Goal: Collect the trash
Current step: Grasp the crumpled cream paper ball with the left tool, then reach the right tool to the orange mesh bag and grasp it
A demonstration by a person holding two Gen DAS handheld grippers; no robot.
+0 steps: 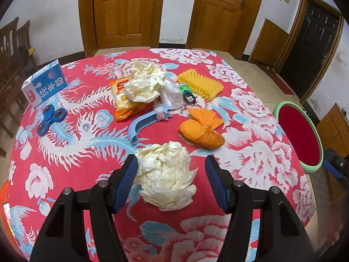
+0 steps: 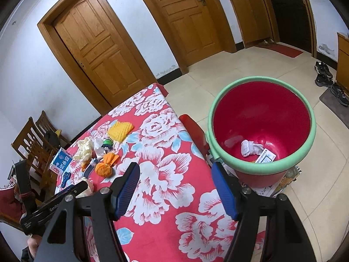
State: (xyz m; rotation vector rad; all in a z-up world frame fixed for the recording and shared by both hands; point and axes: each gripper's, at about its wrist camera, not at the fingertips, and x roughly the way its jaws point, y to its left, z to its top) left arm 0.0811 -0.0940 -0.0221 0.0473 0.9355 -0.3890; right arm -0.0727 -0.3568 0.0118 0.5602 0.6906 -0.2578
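Note:
My left gripper [image 1: 171,163] is open, its blue-padded fingers on either side of a crumpled cream paper wad [image 1: 166,174] lying on the red floral tablecloth [image 1: 65,168]. Farther back lie a second cream wad [image 1: 144,83], an orange snack packet [image 1: 124,100], a clear plastic bag [image 1: 171,95] and a crumpled orange wrapper [image 1: 201,131]. My right gripper [image 2: 175,174] is open and empty above the table's right edge. The red bin with a green rim [image 2: 261,128] stands on the floor beside it, holding a white wad [image 2: 250,147] and a paper slip.
A blue milk carton [image 1: 44,83], a blue fidget spinner [image 1: 51,119], a blue plastic hook [image 1: 141,126], a yellow knitted cloth [image 1: 200,83] and a small green bottle [image 1: 186,90] lie on the table. Wooden chairs [image 1: 13,50] stand at left. Shoes [image 2: 327,76] lie by the far wall.

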